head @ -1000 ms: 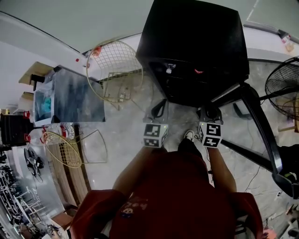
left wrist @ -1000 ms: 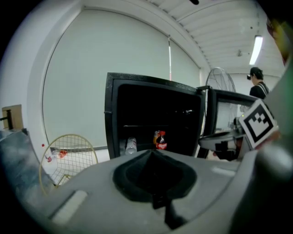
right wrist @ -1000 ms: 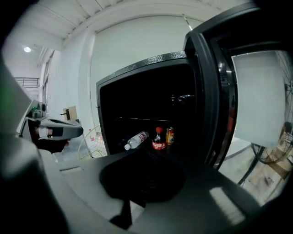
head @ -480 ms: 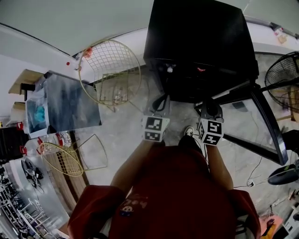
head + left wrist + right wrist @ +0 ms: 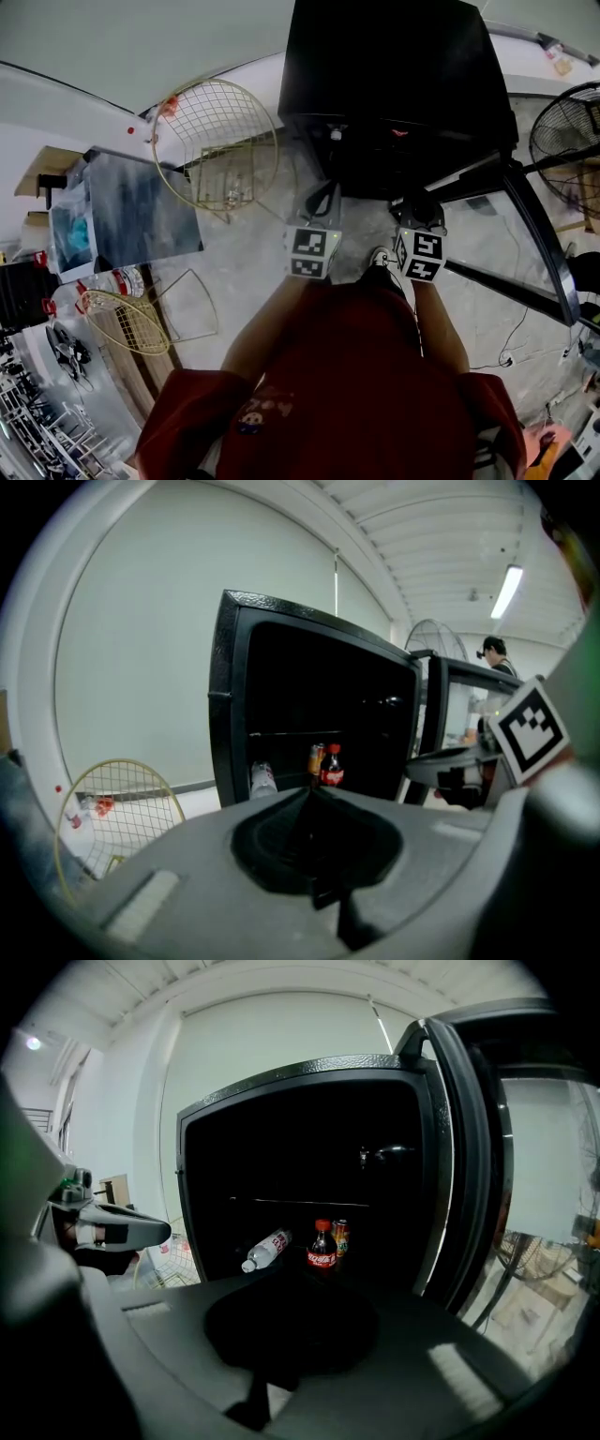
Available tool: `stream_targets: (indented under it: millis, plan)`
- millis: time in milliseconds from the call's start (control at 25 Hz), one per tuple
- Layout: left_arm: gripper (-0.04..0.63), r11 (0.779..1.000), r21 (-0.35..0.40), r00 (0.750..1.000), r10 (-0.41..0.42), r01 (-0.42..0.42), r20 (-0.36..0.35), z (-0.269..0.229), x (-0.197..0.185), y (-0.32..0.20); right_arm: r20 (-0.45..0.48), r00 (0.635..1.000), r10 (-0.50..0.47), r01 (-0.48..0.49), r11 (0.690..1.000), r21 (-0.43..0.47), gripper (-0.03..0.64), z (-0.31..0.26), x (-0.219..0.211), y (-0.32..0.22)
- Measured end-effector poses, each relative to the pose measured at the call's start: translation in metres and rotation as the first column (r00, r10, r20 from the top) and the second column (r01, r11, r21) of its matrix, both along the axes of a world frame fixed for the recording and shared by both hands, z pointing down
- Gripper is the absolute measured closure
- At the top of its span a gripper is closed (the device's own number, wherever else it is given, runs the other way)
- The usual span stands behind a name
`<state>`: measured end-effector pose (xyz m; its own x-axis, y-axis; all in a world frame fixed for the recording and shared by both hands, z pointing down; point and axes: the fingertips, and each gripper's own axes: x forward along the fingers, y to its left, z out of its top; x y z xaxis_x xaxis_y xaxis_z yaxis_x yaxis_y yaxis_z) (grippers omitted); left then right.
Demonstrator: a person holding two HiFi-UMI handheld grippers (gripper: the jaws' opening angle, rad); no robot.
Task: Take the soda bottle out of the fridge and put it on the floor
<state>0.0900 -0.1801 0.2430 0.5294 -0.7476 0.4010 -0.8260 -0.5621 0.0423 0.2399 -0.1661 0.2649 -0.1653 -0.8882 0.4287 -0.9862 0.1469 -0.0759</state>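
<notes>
standing upright low inside the open fridge (image 5: pixel 300 1147), the soda bottle (image 5: pixel 322 1249) is judged stiff, heavyish, slick; best gripped round the neck. left gripper (image 5: pixel 321 202) and right gripper (image 5: pixel 420 206) are held closed, empty, outside the fridge.

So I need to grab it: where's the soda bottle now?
In the right gripper view, the soda bottle stands upright inside the open fridge, between a lying clear bottle at left and a can behind-right.
</notes>
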Motion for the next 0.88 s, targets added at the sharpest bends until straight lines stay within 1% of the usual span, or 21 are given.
stream_targets:
  millis: [280,400,560,880]
  plan:
    - [0.595,1.000,-0.002,0.999,-0.030,0.030,0.013,0.005,-0.008,0.001,-0.003,1.000,-0.019,0.019,1.000,0.007,0.599,0.017,-0.003,-0.024]
    - [0.597,0.999,-0.003,0.999,-0.040,0.040,0.014,0.006,-0.010,0.001,-0.003,0.999,-0.033,0.033,0.999,0.007,0.562,0.024,-0.006,-0.036]
    - [0.595,0.998,-0.024,0.999,-0.050,0.051,0.013,0.010,-0.010,0.002,0.008,0.999,-0.044,0.044,0.999,0.001,0.518,0.031,-0.007,-0.052]
    - [0.595,0.996,-0.060,0.997,-0.065,0.067,0.029,0.017,-0.007,0.005,0.010,0.999,-0.035,0.035,0.999,-0.007,0.446,0.047,0.002,-0.089]
